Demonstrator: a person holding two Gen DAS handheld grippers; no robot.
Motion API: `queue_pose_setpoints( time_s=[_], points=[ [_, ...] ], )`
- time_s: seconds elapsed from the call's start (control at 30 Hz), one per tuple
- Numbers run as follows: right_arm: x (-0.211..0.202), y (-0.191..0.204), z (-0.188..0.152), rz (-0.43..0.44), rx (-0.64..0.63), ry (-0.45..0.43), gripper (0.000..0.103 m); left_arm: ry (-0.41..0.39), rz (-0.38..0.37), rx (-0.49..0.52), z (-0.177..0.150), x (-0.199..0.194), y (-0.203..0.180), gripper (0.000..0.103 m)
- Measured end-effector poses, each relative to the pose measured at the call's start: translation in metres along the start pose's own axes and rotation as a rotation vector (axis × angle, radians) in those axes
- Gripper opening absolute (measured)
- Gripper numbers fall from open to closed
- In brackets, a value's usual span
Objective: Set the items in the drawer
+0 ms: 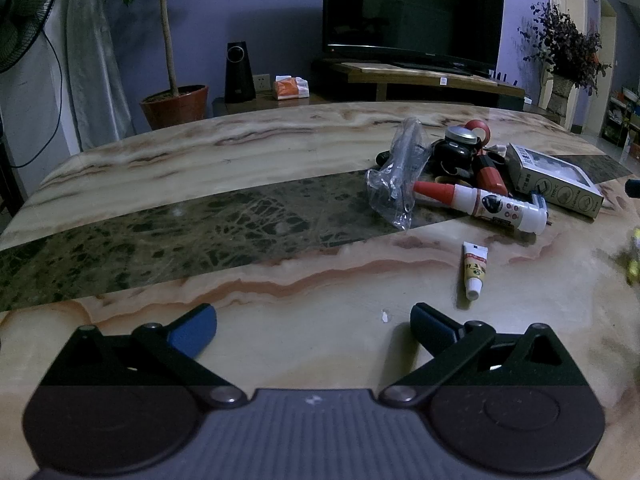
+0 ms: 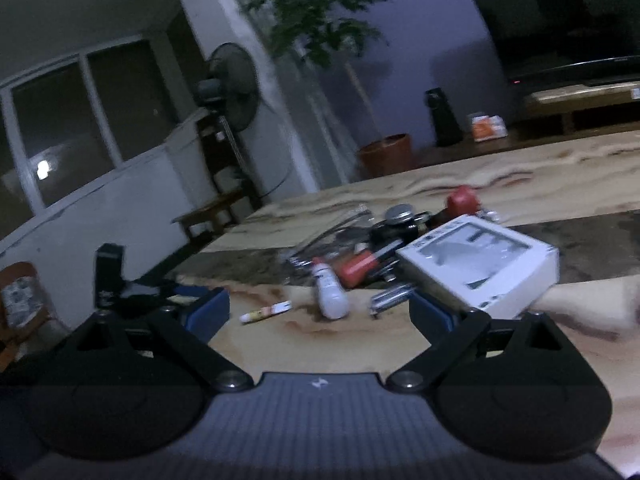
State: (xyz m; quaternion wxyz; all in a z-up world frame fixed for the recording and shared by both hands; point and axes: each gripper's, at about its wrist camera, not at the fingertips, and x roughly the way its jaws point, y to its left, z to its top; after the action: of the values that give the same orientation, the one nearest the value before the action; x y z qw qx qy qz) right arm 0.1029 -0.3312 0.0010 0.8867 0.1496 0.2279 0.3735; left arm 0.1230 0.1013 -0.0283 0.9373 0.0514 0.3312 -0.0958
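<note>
Both claws hang over the marble table (image 1: 168, 148) with nothing in them. The left claw (image 1: 313, 326) is spread wide, blue pads well apart above bare stone. The right claw (image 2: 318, 308) is spread just as wide, and its view is smeared by motion.

The items lie in a heap at about one o'clock from the left claw. That view shows them sharply: a crumpled clear bag (image 1: 398, 172), a white glue bottle (image 1: 490, 204) with a red nozzle lying on its side, a grey box (image 1: 554, 178) at the heap's right, a red tape roll (image 1: 478, 128) at the back, a round metal-lidded tin (image 1: 462, 135) just in front of it. A small tube (image 1: 475, 270) lies apart, nearer the claw.

From the right claw the same heap sits at twelve o'clock, blurred. Here the box (image 2: 478, 264) is closest, at one o'clock, just beyond the right finger, and the tube (image 2: 266, 313) lies at eleven o'clock. Only this view shows the window (image 2: 76, 128), and, at nine o'clock, what seems to be part of the left claw's rig.

The television (image 1: 412, 8) shows clearly only from the left. No drawer appears in either view.
</note>
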Motion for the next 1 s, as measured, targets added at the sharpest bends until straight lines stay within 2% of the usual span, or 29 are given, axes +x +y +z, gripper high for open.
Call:
queue_pose_setpoints(
  time_s=[0.13,0.23,0.37,0.43,0.63,0.7,0.83,0.93,1.0],
  points=[
    [-0.012,-0.008,0.005,-0.086,-0.006,-0.102,0.097,0.0,0.0,0.0,0.0,0.0,0.0,0.103],
    [-0.011,-0.008,0.012,-0.129,-0.083,-0.103,0.097,0.0,0.0,0.0,0.0,0.0,0.0,0.103],
    [0.003,0.0,0.016,-0.215,-0.355,0.018,0.097,0.0,0.0,0.0,0.0,0.0,0.0,0.103],
    [0.014,-0.003,0.018,-0.238,-0.436,0.075,0.097,0.0,0.0,0.0,0.0,0.0,0.0,0.103],
    [0.061,-0.022,0.038,-0.29,-0.498,0.271,0.097,0.0,0.0,0.0,0.0,0.0,0.0,0.103],
    [0.078,-0.027,0.046,-0.275,-0.495,0.356,0.097,0.0,0.0,0.0,0.0,0.0,0.0,0.103],
    [0.099,-0.029,0.049,-0.278,-0.546,0.462,0.097,0.0,0.0,0.0,0.0,0.0,0.0,0.103],
    [0.113,-0.036,0.049,-0.337,-0.565,0.51,0.097,0.0,0.0,0.0,0.0,0.0,0.0,0.103],
    [0.119,-0.045,0.049,-0.317,-0.529,0.539,0.097,0.0,0.0,0.0,0.0,0.0,0.0,0.103]
  ],
)
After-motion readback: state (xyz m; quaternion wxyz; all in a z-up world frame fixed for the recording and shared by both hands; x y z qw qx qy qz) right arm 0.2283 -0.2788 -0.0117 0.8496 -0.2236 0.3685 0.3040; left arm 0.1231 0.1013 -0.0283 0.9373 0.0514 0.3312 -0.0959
